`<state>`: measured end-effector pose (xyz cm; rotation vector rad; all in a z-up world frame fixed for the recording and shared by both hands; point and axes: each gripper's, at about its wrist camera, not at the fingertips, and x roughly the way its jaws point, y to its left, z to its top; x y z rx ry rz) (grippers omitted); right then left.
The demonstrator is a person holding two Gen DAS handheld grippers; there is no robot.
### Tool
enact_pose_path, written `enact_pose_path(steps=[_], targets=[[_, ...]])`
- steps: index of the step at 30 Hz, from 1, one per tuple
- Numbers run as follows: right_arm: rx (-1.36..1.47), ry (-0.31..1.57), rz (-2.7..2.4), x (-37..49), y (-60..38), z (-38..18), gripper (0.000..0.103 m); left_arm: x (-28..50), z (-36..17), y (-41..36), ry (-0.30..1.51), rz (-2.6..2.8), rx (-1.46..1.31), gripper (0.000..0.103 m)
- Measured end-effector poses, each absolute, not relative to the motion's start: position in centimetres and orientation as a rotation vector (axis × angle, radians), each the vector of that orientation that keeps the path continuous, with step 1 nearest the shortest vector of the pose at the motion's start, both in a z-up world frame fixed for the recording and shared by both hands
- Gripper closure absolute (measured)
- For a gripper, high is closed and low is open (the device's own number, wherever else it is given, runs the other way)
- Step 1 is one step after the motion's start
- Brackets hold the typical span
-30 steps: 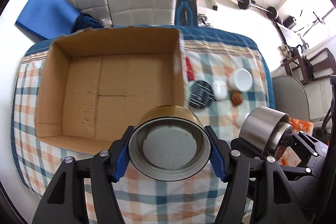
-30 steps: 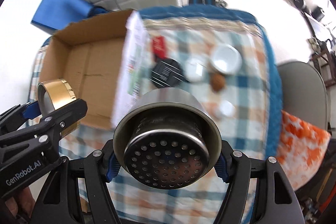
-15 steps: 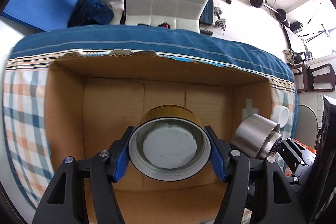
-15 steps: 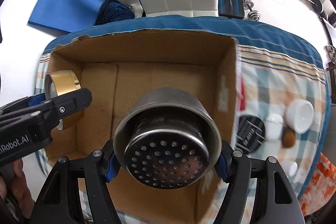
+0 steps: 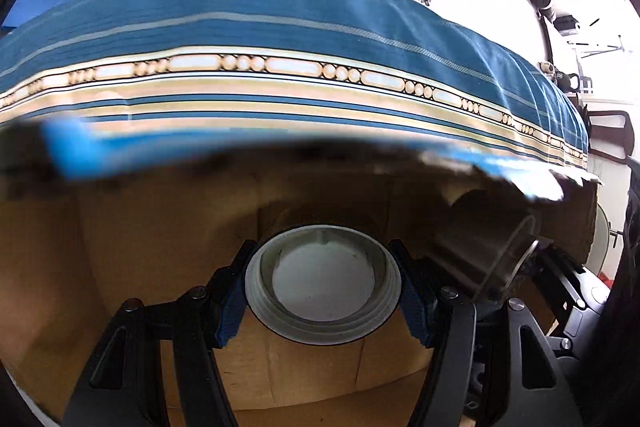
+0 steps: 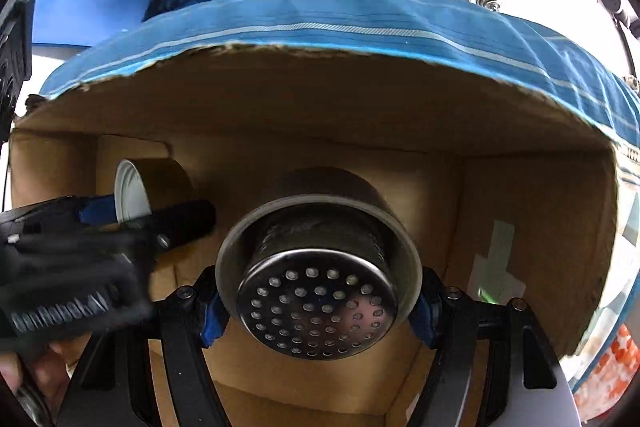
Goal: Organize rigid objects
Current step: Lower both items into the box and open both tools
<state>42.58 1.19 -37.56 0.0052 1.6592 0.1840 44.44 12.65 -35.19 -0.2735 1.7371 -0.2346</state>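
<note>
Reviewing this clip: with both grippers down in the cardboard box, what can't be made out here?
- Left wrist view: the box near rim is smeared by blur; the steel cup is dim and blurred.
- Right wrist view: the left gripper is blurred, and its finger partly hides the gold lid.
- Both views: the held items hide the floor beneath them.

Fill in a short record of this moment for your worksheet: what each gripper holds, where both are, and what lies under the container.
left gripper: shut on gold lid, open side towards the camera
right gripper: shut on steel strainer cup, perforated base towards the camera
location: both inside the cardboard box
surface: blue striped tablecloth
</note>
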Motion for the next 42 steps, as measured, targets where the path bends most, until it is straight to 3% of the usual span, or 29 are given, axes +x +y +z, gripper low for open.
enact_pose_path(steps=[7,12,14,19,22,24,42], targets=[[0.034,1.702,0.180,42.9,0.3,-39.2,0.029,44.3,-34.8,13.2,1.749,-0.203,-0.266,0.034],[0.039,1.722,0.192,42.6,0.4,-38.2,0.022,43.8,-33.4,13.7,1.754,-0.189,-0.235,0.029],[0.033,1.724,0.193,42.3,0.4,-37.7,0.019,43.3,-32.6,14.0,1.749,-0.181,-0.228,0.015],[0.024,1.711,0.183,41.4,1.0,-36.2,0.012,41.8,-30.0,14.8,1.722,-0.176,-0.209,0.012],[0.015,1.703,0.179,40.4,1.2,-34.8,0.008,40.1,-28.1,15.3,1.682,-0.157,-0.174,0.000],[0.013,1.687,0.175,39.5,1.3,-33.9,0.000,39.2,-27.1,16.0,1.648,-0.146,-0.155,0.000],[0.012,1.476,0.111,27.7,2.3,-24.9,0.000,28.6,-19.3,17.3,1.357,-0.002,-0.018,0.000]])
